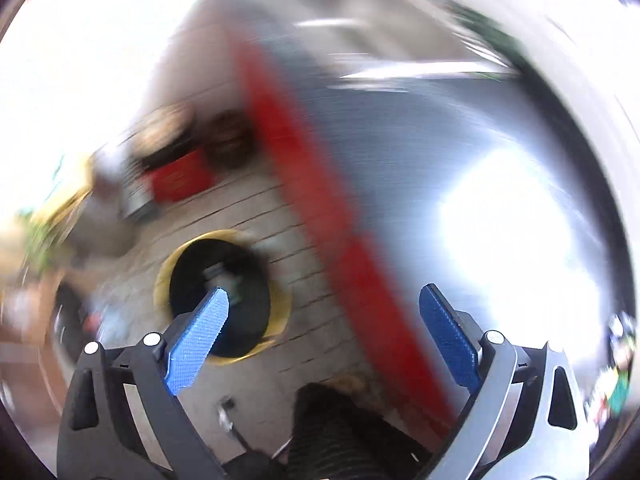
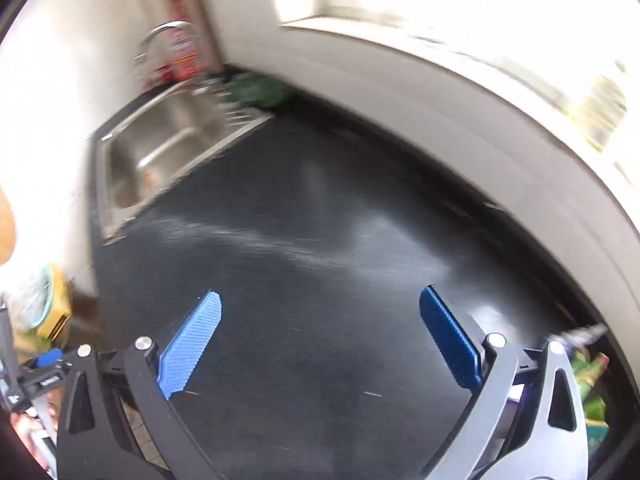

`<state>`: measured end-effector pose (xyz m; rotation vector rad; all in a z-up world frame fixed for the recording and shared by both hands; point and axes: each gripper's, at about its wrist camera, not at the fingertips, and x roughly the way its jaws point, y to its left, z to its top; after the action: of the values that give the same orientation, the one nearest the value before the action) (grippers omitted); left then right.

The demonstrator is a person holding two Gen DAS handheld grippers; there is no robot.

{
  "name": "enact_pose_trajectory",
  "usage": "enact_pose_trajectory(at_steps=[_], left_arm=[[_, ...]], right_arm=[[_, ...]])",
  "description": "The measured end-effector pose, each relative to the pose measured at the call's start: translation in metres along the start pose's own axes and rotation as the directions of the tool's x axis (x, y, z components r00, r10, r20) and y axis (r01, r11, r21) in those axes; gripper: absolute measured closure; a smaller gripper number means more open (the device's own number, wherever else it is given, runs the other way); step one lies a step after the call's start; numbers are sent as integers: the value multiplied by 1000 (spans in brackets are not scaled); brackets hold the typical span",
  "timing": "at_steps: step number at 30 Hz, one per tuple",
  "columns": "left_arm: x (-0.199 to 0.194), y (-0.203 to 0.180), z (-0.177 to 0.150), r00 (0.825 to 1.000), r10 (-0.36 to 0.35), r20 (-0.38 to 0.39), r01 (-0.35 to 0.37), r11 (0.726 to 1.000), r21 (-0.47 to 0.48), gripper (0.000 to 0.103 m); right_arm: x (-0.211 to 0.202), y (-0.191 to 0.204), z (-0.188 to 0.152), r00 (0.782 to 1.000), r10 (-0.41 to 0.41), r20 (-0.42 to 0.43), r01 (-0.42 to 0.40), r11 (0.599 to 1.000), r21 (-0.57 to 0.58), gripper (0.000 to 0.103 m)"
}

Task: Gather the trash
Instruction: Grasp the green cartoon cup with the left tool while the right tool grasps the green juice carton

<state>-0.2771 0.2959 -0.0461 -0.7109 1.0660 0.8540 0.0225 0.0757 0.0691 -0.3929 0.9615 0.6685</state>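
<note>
Both views were motion-blurred. The left gripper (image 1: 324,304) pointed steeply down, its blue pads (image 1: 200,340) spread wide with nothing between them. Below it on the tiled floor (image 1: 248,216) stood a yellow bin (image 1: 280,312) lined with a black bag (image 1: 256,280); a pale scrap of trash (image 1: 218,274) lay inside the bag opening, just past the left pad tip. A red counter edge (image 1: 320,200) ran diagonally through the view, dividing floor from dark worktop (image 1: 400,160). Blurred clutter, including a red box (image 1: 180,178), sat on the floor beyond the bin, well apart from it.

The right gripper (image 2: 320,308) hovered over the dark worktop (image 2: 320,220), pads likewise wide and empty. The worktop ahead lay bare as far as a steel sink (image 2: 152,152) with a tap (image 2: 160,36) at far left and a green heap (image 2: 256,90) against the wall. A white wall (image 2: 440,92) bounded the worktop's far side. Colourful wrappers (image 2: 588,380) lay at the right edge, beside the right finger; contact could not be judged.
</note>
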Motion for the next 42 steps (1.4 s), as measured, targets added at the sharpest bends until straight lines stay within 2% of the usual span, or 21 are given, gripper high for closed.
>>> enact_pose_trajectory(at_steps=[2,4,5,8,11,12,14,17,19,23,25,28,30,32,33,35,36,37,38,41,42], left_arm=[[2,-64,10,1000,-16,5,15,989,148,10],[0,-126,11,999,-34,11,30,957,287,10],[-1,-162,8,998,-54,9,47,930,364,10],[-4,-246,-9,994,-108,-8,96,845,527,10],[0,-317,-31,989,-137,-49,136,751,646,10],[2,-339,-39,988,-139,-61,143,720,680,10],[3,-377,-53,987,-143,-74,151,664,732,10],[3,-428,-73,983,-160,-88,166,586,793,10],[4,-453,-87,980,-172,-103,182,546,818,10],[-5,-503,-107,956,-229,-183,272,457,847,10],[-11,-526,-114,948,-252,-193,286,413,865,10],[-13,-561,-130,946,-255,-202,284,345,895,10],[-10,-578,-137,941,-248,-232,306,323,895,10],[-11,-594,-145,928,-255,-272,343,297,891,11],[-11,-602,-151,924,-253,-286,352,275,895,12],[-8,-621,-165,919,-236,-317,368,218,904,25],[-6,-628,-170,917,-222,-332,375,195,906,37],[-2,-635,-174,916,-206,-344,381,179,907,45],[4,-642,-178,916,-186,-356,387,171,906,47],[13,-654,-180,917,-180,-356,384,161,909,50],[14,-657,-181,915,-175,-365,391,156,907,55]], right_arm=[[-27,-89,-29,984,-175,-10,175,979,101,7],[-57,-167,-69,955,-291,-49,295,930,218,7],[-70,-202,-92,941,-328,-79,337,899,279,7],[-102,-282,-168,909,-375,-181,415,788,454,7],[-124,-327,-237,890,-377,-256,454,680,576,7],[-128,-334,-255,884,-374,-279,465,654,596,7],[-128,-345,-284,877,-364,-313,479,633,608,7],[-130,-349,-307,872,-347,-346,490,628,604,7],[-130,-355,-311,881,-323,-346,473,624,622,7],[-125,-370,-307,894,-292,-341,448,620,644,7],[-119,-378,-298,888,-296,-352,458,627,630,7],[-102,-382,-287,856,-326,-402,512,645,567,7],[-94,-384,-284,852,-326,-410,516,653,554,7],[-89,-385,-283,852,-321,-414,514,663,544,7],[-86,-386,-283,851,-319,-417,514,669,537,7],[-80,-387,-286,849,-313,-425,514,678,526,7],[-77,-389,-287,847,-311,-432,515,684,517,7],[-73,-389,-287,841,-310,-442,519,692,502,7],[-69,-390,-287,837,-309,-451,521,702,485,7],[-61,-396,-283,851,-284,-441,486,742,461,7],[-58,-400,-279,855,-280,-436,476,757,448,7]])
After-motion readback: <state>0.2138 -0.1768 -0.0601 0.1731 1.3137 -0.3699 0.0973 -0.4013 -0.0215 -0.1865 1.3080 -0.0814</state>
